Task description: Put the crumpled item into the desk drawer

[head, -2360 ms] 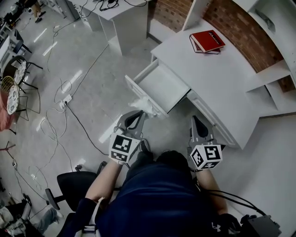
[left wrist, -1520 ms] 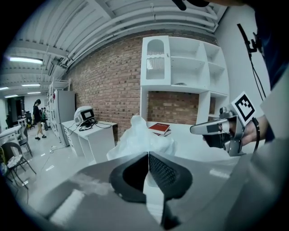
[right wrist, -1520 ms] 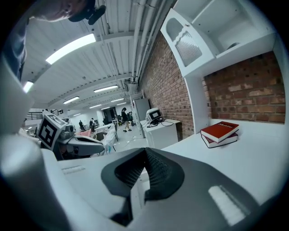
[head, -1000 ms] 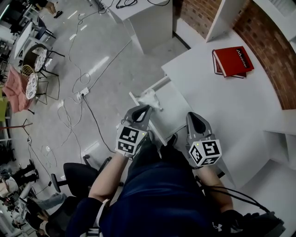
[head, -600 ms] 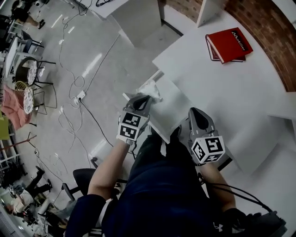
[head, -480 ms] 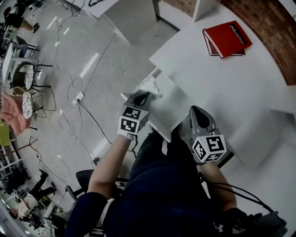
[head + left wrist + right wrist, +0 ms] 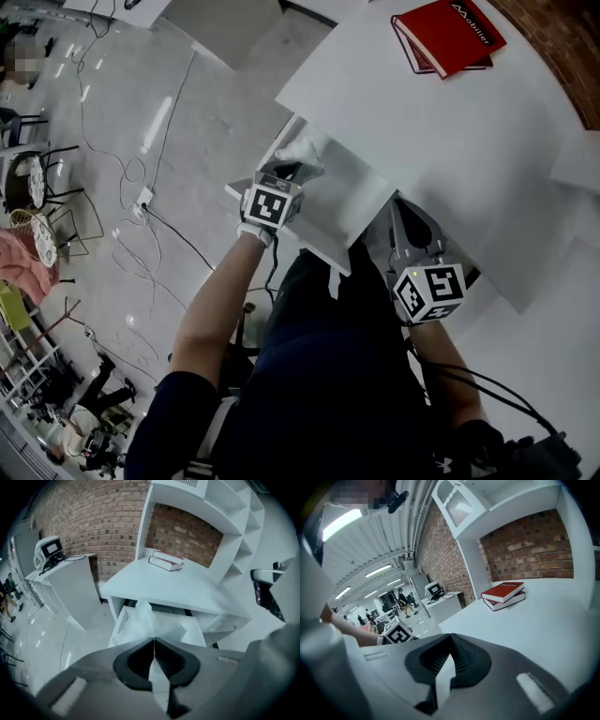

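Note:
A crumpled white item (image 7: pixel 302 150) pokes out past the tips of my left gripper (image 7: pixel 296 170), which is shut on it. In the left gripper view the crumpled white item (image 7: pixel 140 620) hangs in front of the shut left gripper (image 7: pixel 153 641), above the near left corner of the open white desk drawer (image 7: pixel 192 629). The head view shows the open drawer (image 7: pixel 349 199) pulled out from under the white desk (image 7: pixel 450 141). My right gripper (image 7: pixel 405 212) hovers at the drawer's right side, shut and holding nothing; the right gripper (image 7: pixel 450 639) faces across the desktop.
A red book (image 7: pixel 445 33) lies at the far side of the desk, and the red book (image 7: pixel 502 594) shows ahead of the right gripper. Cables and a power strip (image 7: pixel 142 199) lie on the floor to the left. Another white desk (image 7: pixel 75 581) stands at left.
My left gripper has carried the crumpled item forward, from the drawer's front edge to over its near left corner. The head camera has tilted, bringing the desk closer. The right gripper keeps its place.

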`<control>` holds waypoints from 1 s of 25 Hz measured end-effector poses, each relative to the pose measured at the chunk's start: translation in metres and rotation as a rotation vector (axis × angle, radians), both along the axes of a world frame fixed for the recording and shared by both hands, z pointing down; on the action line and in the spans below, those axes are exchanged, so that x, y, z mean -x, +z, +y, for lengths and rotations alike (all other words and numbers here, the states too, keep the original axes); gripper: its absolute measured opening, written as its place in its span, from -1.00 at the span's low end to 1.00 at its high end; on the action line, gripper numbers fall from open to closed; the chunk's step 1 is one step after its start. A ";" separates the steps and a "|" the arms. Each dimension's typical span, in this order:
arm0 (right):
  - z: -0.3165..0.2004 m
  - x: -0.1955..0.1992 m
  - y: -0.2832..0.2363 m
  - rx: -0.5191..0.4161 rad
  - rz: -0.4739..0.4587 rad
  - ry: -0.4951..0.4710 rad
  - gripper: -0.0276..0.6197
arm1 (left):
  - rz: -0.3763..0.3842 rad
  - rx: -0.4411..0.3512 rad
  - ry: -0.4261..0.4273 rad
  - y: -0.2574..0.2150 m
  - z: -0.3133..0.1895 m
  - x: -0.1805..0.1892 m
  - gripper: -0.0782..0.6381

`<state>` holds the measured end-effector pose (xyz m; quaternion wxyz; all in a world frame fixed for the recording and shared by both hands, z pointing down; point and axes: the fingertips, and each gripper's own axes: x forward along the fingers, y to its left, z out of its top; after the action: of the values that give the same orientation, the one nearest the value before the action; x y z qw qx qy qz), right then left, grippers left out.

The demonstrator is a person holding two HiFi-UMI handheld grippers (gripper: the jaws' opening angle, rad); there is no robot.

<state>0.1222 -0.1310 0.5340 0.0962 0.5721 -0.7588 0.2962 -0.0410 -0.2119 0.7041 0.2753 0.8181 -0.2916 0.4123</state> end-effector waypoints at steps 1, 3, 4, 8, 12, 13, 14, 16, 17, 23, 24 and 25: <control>0.001 -0.001 0.002 0.006 0.002 0.011 -0.91 | -0.014 0.014 0.010 0.006 -0.002 0.000 -0.76; 0.005 -0.003 0.005 0.020 0.007 0.033 -0.91 | -0.047 0.017 0.025 0.014 -0.009 0.001 -0.76; 0.006 -0.005 0.007 0.027 0.008 0.043 -0.91 | -0.064 0.016 0.033 0.019 -0.013 0.000 -0.76; 0.012 -0.011 0.016 0.058 0.012 0.080 -0.91 | -0.110 0.037 0.072 0.040 -0.024 -0.010 -0.76; 0.020 -0.012 0.025 0.088 0.014 0.101 -0.91 | -0.140 0.078 0.089 0.067 -0.028 -0.017 -0.76; 0.021 -0.011 0.027 0.093 0.014 0.103 -0.91 | -0.142 0.086 0.083 0.073 -0.030 -0.018 -0.76; 0.023 -0.011 0.029 0.097 0.014 0.104 -0.91 | -0.140 0.093 0.074 0.078 -0.033 -0.020 -0.76; 0.026 -0.012 0.033 0.105 0.016 0.106 -0.91 | -0.131 0.095 0.060 0.087 -0.039 -0.023 -0.76; 0.027 -0.012 0.035 0.111 0.017 0.108 -0.91 | -0.128 0.090 0.058 0.091 -0.041 -0.024 -0.76; 0.034 -0.016 0.042 0.144 0.027 0.123 -0.91 | -0.151 0.065 0.063 0.118 -0.047 -0.024 -0.76; 0.036 -0.017 0.042 0.149 0.029 0.124 -0.91 | -0.155 0.073 0.058 0.123 -0.047 -0.024 -0.76; 0.037 -0.018 0.043 0.154 0.033 0.124 -0.91 | -0.154 0.087 0.048 0.127 -0.046 -0.023 -0.76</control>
<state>0.1403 -0.0943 0.5769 0.1340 0.6137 -0.6953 0.3492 -0.0176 -0.2579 0.8316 0.2772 0.7782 -0.2740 0.4924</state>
